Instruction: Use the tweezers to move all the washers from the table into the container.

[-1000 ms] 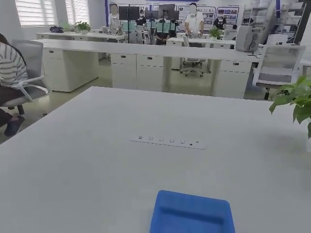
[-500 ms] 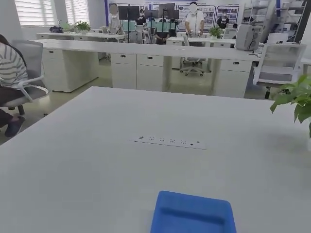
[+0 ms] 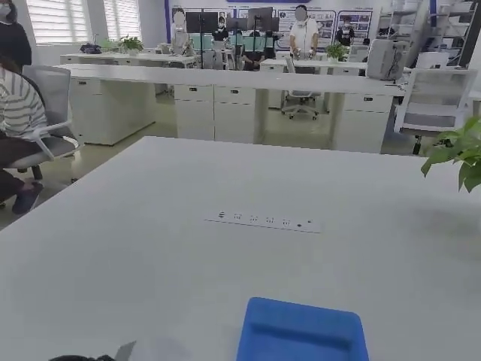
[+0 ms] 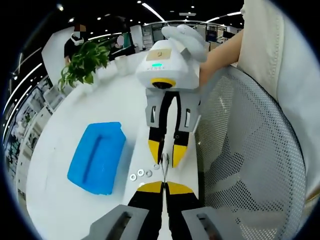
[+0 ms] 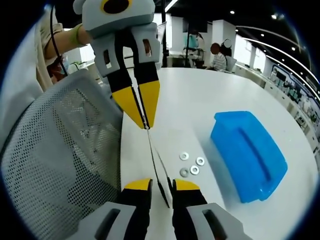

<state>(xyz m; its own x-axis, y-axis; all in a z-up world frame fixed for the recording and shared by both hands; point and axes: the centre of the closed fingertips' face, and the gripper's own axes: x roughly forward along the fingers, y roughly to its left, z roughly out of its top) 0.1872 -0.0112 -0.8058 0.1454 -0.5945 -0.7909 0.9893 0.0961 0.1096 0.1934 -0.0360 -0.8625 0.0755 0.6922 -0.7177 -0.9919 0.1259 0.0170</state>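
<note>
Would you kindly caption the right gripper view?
Left gripper pinches thin metal tweezers; four metal washers lie beside blue plastic container.

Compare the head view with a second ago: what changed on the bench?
A grey shape has risen into the bottom left edge, perhaps part of a gripper. A person in dark clothes now stands at far left. The slight overall shift is the camera's. The blue container and the power strip lie unmoved on the table; nothing visibly taken or let go.
</note>
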